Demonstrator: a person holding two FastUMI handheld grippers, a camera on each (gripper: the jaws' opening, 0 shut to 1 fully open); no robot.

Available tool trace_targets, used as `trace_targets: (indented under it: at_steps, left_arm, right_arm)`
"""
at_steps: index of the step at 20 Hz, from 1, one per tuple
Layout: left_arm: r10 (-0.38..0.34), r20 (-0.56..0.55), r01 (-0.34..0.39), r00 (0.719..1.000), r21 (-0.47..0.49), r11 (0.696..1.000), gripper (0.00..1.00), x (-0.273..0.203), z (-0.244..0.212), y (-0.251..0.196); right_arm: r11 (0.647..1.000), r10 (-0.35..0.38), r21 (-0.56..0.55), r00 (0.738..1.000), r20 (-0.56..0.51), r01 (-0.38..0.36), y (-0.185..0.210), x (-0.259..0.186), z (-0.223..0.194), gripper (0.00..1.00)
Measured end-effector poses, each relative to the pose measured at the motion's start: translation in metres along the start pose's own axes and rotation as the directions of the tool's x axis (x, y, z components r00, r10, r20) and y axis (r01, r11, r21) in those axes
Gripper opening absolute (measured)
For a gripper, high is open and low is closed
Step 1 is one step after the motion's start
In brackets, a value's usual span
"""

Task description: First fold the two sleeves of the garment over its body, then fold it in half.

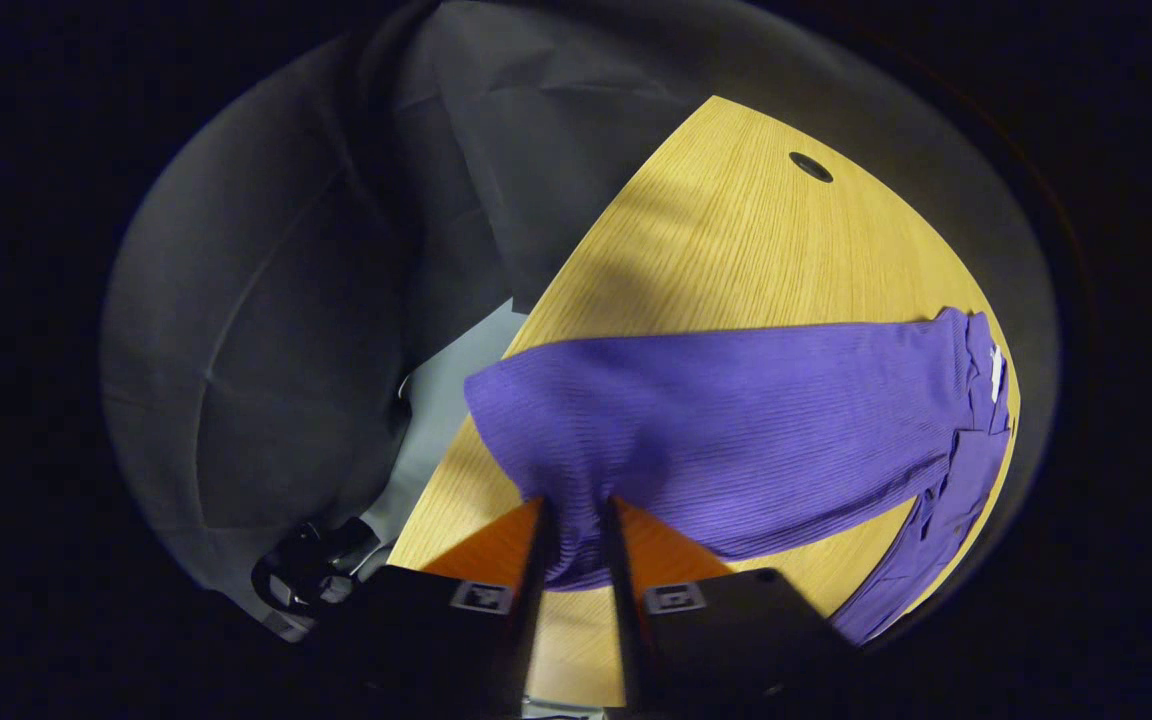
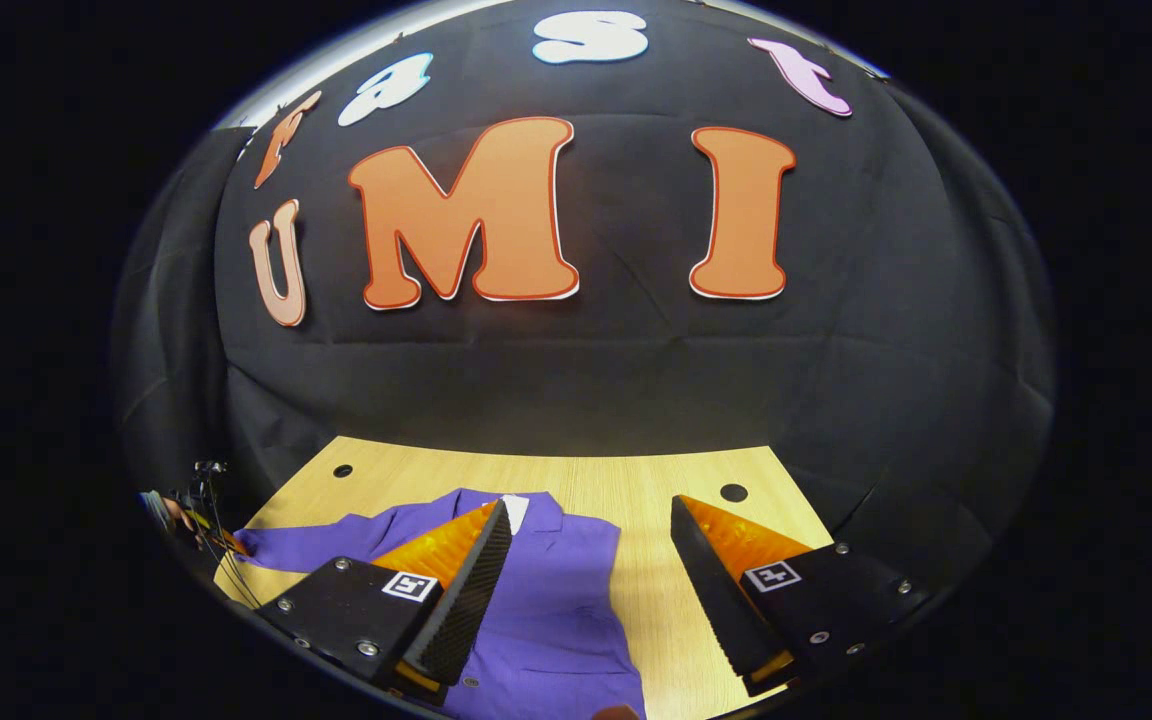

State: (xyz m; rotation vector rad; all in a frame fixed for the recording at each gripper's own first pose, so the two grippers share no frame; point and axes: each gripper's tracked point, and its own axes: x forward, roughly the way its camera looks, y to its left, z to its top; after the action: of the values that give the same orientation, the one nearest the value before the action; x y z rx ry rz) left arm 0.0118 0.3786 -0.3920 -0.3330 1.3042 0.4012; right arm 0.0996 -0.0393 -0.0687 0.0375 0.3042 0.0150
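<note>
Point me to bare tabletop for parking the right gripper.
Bare table runs between the shirt and the right edge, under the open right gripper. More free wood lies behind the collar, up to the wall. The left side is crowded: the left gripper pinches the sleeve there.

We see the garment point(image 2: 546, 590) lying on the desk point(image 2: 656, 480), toward its left side in the right gripper view. Its sleeve point(image 1: 696, 430) stretches across the desk toward the left edge, its end between the left gripper's point(image 1: 576, 530) fingers.
</note>
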Motion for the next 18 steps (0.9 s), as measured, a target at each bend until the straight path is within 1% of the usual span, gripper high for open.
trace_targets:
  at_steps: [1, 2, 3, 4, 6, 9, 11, 14, 17, 18]
  left_arm:
    - [0.005, -0.008, -0.005, 1.000, 0.007, 1.000, 0.13, 0.001, -0.001, -0.001]
    - [0.009, -0.013, -0.009, 1.000, 0.017, 1.000, 0.07, 0.000, -0.001, 0.000]
    - [0.002, -0.019, -0.002, 1.000, 0.018, 1.000, 0.02, -0.002, 0.000, -0.004]
    - [-0.009, -0.019, 0.009, 1.000, 0.020, 1.000, 0.01, -0.007, 0.000, -0.007]
    - [-0.020, 0.019, 0.019, 1.000, 0.043, 0.999, 0.01, -0.020, 0.009, -0.015]
    - [-0.051, 0.072, 0.045, 0.996, 0.091, 0.995, 0.01, -0.056, 0.022, -0.041]
    - [-0.090, 0.116, 0.074, 0.989, 0.138, 0.988, 0.01, -0.080, 0.029, -0.067]
    - [-0.158, 0.169, 0.120, 0.973, 0.219, 0.968, 0.01, -0.117, 0.035, -0.116]
    - [-0.230, 0.199, 0.163, 0.953, 0.303, 0.939, 0.01, -0.156, 0.036, -0.161]
    - [-0.252, 0.208, 0.174, 0.945, 0.332, 0.927, 0.01, -0.168, 0.038, -0.168]
  right_arm:
    - [1.000, -0.004, 0.002, 1.000, -0.003, 0.004, -0.002, -0.001, -0.002, 0.96]
    - [1.000, -0.003, 0.005, 1.000, -0.003, 0.003, -0.004, 0.000, -0.003, 0.96]
    - [1.000, -0.004, 0.008, 1.000, -0.002, 0.004, -0.006, -0.002, -0.003, 0.96]
    - [1.000, -0.004, 0.011, 1.000, 0.000, 0.004, -0.010, -0.004, -0.002, 0.95]
    - [1.000, -0.010, 0.016, 1.000, 0.010, 0.010, -0.017, -0.007, 0.002, 0.96]
    - [0.999, -0.005, 0.033, 1.000, 0.027, 0.004, -0.025, -0.012, 0.006, 0.96]
    - [0.999, -0.005, 0.034, 0.999, 0.037, 0.003, -0.029, -0.013, 0.008, 0.95]
    - [1.000, -0.002, 0.026, 0.999, 0.050, 0.000, -0.036, -0.018, 0.010, 0.95]
    - [1.000, -0.009, 0.006, 0.998, 0.065, 0.009, -0.046, -0.023, 0.013, 0.96]
    - [1.000, -0.008, 0.005, 0.997, 0.071, 0.008, -0.048, -0.025, 0.015, 0.95]
